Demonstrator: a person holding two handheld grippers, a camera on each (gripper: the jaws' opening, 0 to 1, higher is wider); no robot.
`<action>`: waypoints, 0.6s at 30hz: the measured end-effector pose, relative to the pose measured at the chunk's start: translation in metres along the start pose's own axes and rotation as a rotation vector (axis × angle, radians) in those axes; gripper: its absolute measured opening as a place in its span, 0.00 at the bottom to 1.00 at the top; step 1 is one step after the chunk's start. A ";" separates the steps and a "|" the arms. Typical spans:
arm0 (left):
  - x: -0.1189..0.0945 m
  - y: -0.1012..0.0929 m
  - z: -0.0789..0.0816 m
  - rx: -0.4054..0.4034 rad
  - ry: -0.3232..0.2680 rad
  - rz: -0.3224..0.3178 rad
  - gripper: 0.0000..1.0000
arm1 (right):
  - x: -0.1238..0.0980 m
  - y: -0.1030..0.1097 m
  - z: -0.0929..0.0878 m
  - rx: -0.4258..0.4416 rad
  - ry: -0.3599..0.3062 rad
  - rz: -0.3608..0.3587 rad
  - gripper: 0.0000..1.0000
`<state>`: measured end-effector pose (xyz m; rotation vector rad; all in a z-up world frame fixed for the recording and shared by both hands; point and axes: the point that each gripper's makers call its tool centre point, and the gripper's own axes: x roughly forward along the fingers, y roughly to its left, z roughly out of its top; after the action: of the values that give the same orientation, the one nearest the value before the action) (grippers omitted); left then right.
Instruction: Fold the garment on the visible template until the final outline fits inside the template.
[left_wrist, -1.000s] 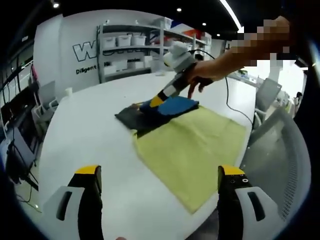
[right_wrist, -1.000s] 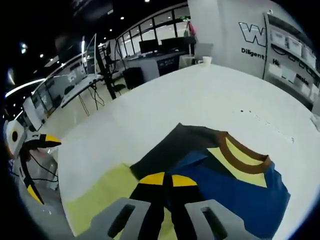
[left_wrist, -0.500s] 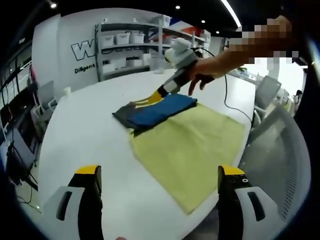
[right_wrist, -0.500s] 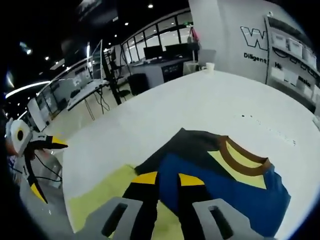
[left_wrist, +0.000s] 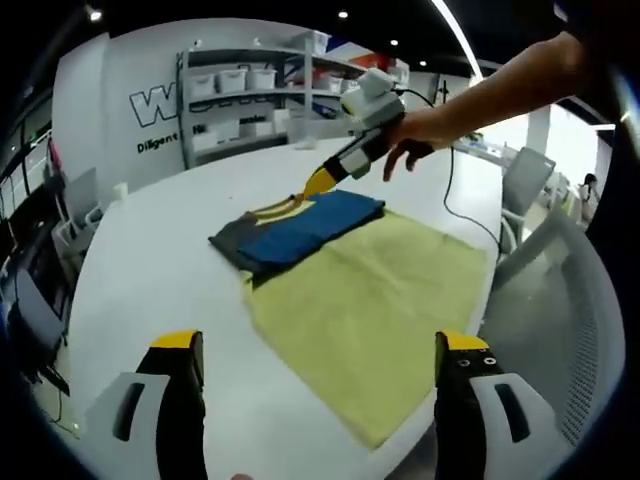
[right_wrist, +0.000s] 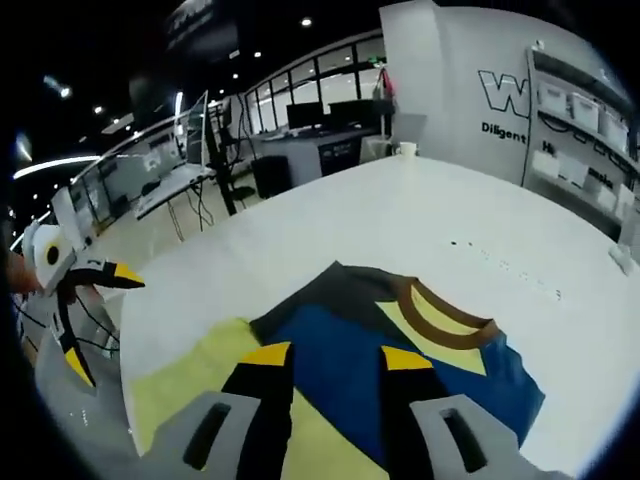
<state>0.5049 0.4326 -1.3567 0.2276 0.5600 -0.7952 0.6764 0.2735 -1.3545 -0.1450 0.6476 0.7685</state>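
Observation:
The folded garment (left_wrist: 295, 228), blue and dark grey with a yellow panel and a brown collar (right_wrist: 440, 305), lies at the far end of the yellow-green template (left_wrist: 370, 300), partly off it on the white table (left_wrist: 150, 270). A person's hand holds my right gripper (left_wrist: 312, 188) just above the garment's far edge. In the right gripper view its jaws (right_wrist: 335, 357) stand open over the blue cloth, holding nothing. My left gripper (left_wrist: 320, 345) is wide open at the table's near edge, well short of the garment; it also appears as the left gripper (right_wrist: 98, 318) in the right gripper view.
Shelves with white bins (left_wrist: 235, 95) stand behind the table. A grey chair (left_wrist: 525, 190) and a black cable (left_wrist: 455, 200) are on the right. A white cup (right_wrist: 405, 148) sits at the table's far end, with desks and monitors (right_wrist: 300, 110) beyond.
My right gripper has opened, let go of the garment and lifted slightly back from it. The garment now lies flatter in its fold. The left gripper's jaws stay wide open.

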 end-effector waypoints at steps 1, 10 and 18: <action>0.001 -0.001 0.000 -0.001 0.000 -0.003 0.93 | -0.003 -0.002 -0.001 0.001 -0.002 -0.003 0.31; 0.005 -0.001 0.001 0.013 0.008 -0.020 0.93 | -0.019 -0.014 -0.004 -0.007 -0.024 -0.047 0.39; 0.012 -0.002 0.003 0.028 0.013 -0.044 0.93 | -0.039 -0.020 -0.004 -0.016 -0.063 -0.067 0.53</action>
<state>0.5115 0.4228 -1.3609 0.2476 0.5681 -0.8453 0.6675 0.2340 -1.3365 -0.1557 0.5742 0.7111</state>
